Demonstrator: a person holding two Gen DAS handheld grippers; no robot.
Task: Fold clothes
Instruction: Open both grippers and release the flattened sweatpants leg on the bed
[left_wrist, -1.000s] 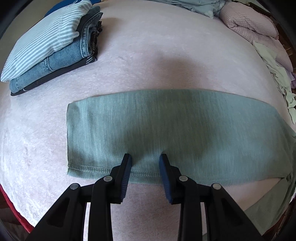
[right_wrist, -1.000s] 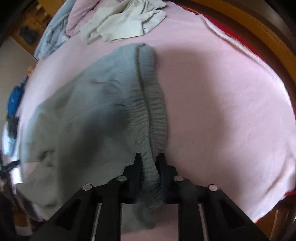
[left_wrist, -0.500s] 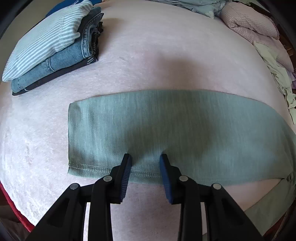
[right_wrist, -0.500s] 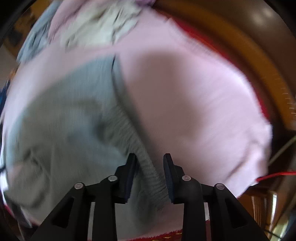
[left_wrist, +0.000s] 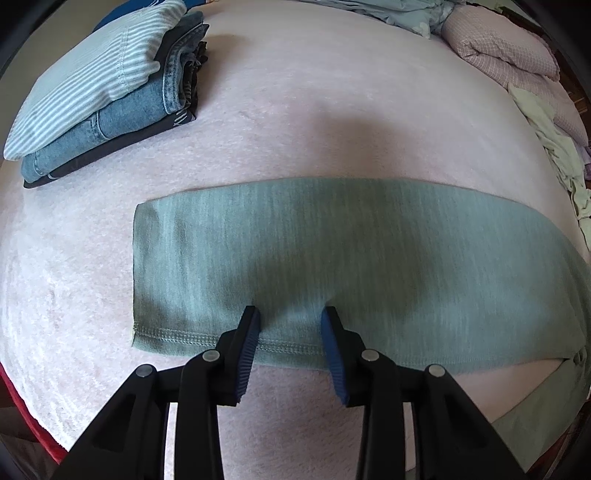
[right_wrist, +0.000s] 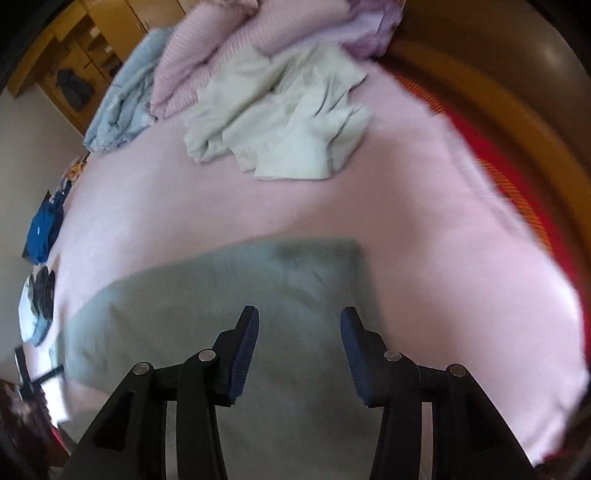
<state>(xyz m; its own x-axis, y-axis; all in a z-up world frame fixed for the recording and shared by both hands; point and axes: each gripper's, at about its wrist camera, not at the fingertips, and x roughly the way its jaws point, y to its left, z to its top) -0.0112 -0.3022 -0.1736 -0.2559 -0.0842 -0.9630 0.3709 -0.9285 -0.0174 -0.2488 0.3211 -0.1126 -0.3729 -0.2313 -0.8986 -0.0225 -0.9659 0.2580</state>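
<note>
Green-grey trousers (left_wrist: 332, 258) lie flat across the pink bed, one leg stretched from left to right, its stitched hem along the near edge. My left gripper (left_wrist: 290, 319) is open, its blue pads on either side of the hem, tips resting on the cloth. In the right wrist view the same trousers (right_wrist: 229, 295) lie spread below my right gripper (right_wrist: 298, 319). That gripper is open wide above the cloth and holds nothing. This view is blurred by motion.
A folded stack (left_wrist: 99, 92) of a striped shirt, jeans and a dark garment sits at the far left. A crumpled pale green garment (right_wrist: 280, 122) and pink bedding (left_wrist: 506, 48) lie at the far side. The red mattress edge (right_wrist: 517, 184) and wooden frame run on the right.
My right gripper let go of the trousers' waistband, opened wide and swung away; the waist now lies flat. My left gripper stayed open at the hem.
</note>
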